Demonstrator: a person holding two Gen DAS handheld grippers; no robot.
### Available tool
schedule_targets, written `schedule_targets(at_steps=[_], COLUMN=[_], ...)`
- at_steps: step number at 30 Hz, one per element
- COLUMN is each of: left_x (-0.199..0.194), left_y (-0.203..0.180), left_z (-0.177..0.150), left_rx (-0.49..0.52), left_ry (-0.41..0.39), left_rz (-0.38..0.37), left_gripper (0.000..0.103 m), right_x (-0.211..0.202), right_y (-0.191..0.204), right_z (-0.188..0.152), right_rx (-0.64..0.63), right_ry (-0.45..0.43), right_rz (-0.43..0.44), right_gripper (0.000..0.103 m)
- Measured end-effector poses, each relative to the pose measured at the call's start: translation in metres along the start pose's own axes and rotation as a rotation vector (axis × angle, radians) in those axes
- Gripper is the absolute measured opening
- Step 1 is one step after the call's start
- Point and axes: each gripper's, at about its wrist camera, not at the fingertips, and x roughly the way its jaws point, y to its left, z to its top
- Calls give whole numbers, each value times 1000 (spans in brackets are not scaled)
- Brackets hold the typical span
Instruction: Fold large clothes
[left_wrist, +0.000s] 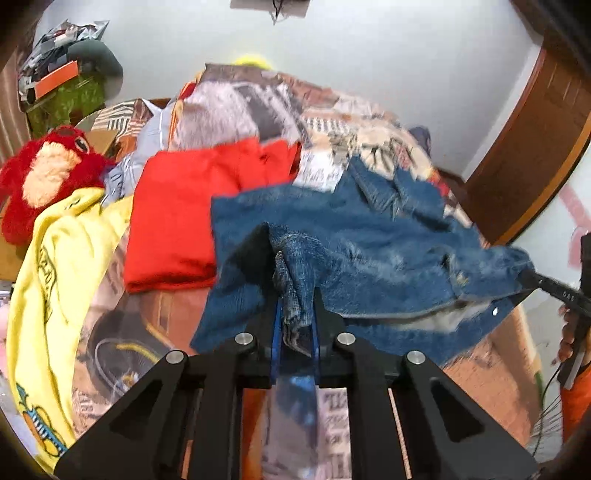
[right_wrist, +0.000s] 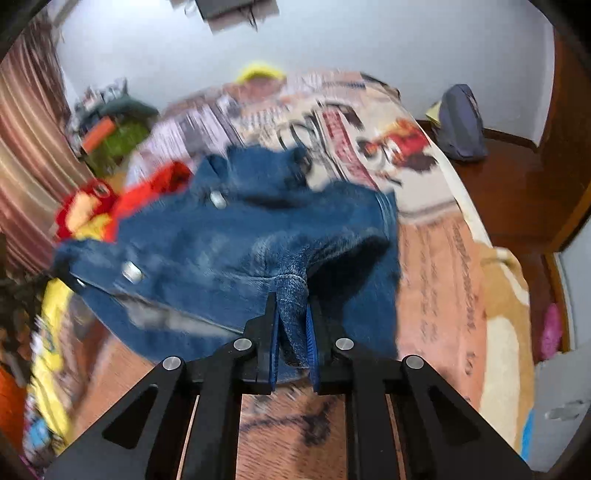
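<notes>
- My left gripper (left_wrist: 295, 295): fingers nearly closed, pinching a bunched fold of the denim jacket (left_wrist: 369, 236) between the blue pads.
- My right gripper (right_wrist: 293, 314): same state, fingers almost shut on a gathered wad of the jacket's (right_wrist: 229, 240) denim.
- The jacket hangs between my two grippers, lifted over the bed (left_wrist: 491, 369); its far part with the collar droops toward the printed bedspread (right_wrist: 436, 266). Both views are motion-blurred.
- In the left wrist view my right gripper's (left_wrist: 550, 288) black tip shows at the right edge, on the jacket's far corner.
- Jacket snaps: two metal ones (right_wrist: 132, 274) readable in the right wrist view, one (left_wrist: 495, 312) in the left.
- Count on the bed beside the jacket: one folded red garment (left_wrist: 177, 214), one yellow printed garment (left_wrist: 66, 277), one red plush toy (left_wrist: 48, 173).
- The red garment lies flat just left of the jacket; the yellow one lies along the bed's left edge, and the plush sits at its far end.
- Container: one green box (left_wrist: 70, 99) past the bed's far left corner, with an orange-labelled item and crumpled stuff heaped on top; contents not readable.
- One blue-grey bag (right_wrist: 461, 125) on the wooden floor at the far right, against the wall.
- One pink item (right_wrist: 552, 332) on the floor right of the bed, too blurred to name.
</notes>
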Motion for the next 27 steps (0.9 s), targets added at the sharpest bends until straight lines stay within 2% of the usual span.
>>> schedule_targets(at_steps=[5,10,14,17,19,20,21,24,26,27], left_x=[5,32,71,105,120,129,136,157,157,153], left_y=[-2,3,20,30,35,38,42,54,57,57], left_z=[41,81,101,104,103,103,103,96,89,85], left_rx=[-44,-73,-128,-150,-129,-105,-92,-78,-59,-49], left_ry=[-72,-120,-100,-65,-68,-62,-44,54,69,62], left_rz=[-36,18,67,102,180,232,247,227,226,223], left_gripper=[8,7,7,7,1,1,1,1,1,1], right_x=[-6,7,42,66,83,94,103,120,120,115], right_y=[8,-5,-19,-28,-38,-45,-51,-71,-84,-90], right_z=[43,83,96,99,99,97,95,86,81,79], right_rx=[-1,69,121,144,163,178,194,260,321,346], right_ry=[-120,-185,-155,-122,-94,-71,-48,2,4,-7], right_rz=[-19,-29,-37,-56,-72,-75,-71,-30,4,-9], right_gripper=[10,10,10,10,10,10,10,11,14,15])
